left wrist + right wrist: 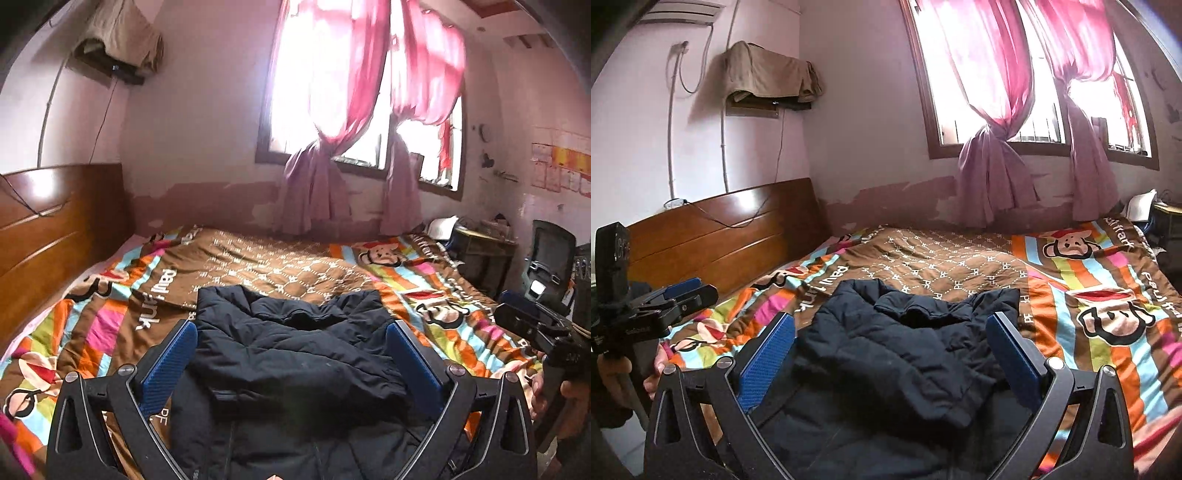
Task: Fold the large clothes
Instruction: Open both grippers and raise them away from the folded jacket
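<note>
Left wrist view: the left gripper (291, 336) hangs above the near part of the bed (62, 273) with its blue fingers (173, 354) spread wide and nothing between them. Below it lies the dark padded jacket (295, 350), folded over on itself, on the striped cartoon-monkey quilt (295, 266). The quilt beyond and to both sides of the jacket is bare. At the right edge the right gripper (532, 317) shows, held in a hand (546, 391).

In the right wrist view the right gripper (890, 332) also has its fingers (768, 358) wide apart and empty over the jacket (894, 354); the left gripper (683, 291) sits at the left edge. A wooden headboard (720, 232) closes the left side of the bed, with a cable draped on it. Knotted pink curtains (993, 177) hang at the window (1041, 122) behind. A small cluttered desk (484, 247) and a dark chair (550, 258) stand past the bed's far right corner.
</note>
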Demonstrator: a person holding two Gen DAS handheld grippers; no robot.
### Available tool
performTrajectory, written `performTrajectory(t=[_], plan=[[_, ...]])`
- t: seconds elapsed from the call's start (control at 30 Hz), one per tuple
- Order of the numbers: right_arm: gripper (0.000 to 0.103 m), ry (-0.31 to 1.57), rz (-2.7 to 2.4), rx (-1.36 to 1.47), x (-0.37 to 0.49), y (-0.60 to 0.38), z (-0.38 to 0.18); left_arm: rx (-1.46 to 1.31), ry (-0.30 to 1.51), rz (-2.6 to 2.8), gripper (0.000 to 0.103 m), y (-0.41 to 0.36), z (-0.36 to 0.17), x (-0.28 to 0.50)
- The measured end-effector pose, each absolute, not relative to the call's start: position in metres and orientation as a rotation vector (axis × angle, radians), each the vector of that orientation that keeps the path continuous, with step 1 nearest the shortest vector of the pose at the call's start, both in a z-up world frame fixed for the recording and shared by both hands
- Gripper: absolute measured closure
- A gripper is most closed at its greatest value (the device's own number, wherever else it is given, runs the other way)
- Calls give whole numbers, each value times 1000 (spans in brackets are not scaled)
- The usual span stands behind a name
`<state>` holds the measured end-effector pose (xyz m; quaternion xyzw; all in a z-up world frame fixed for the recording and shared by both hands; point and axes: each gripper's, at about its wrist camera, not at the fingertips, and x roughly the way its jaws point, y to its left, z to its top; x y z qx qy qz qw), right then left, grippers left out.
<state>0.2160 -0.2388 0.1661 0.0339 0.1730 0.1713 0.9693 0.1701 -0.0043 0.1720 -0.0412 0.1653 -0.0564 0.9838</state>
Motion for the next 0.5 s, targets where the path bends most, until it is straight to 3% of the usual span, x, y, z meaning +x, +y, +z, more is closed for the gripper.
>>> performTrajectory(t=[0.5], plan=[[2, 385, 293, -30, 120, -244, 131, 26, 323, -174, 0, -29, 139, 87]])
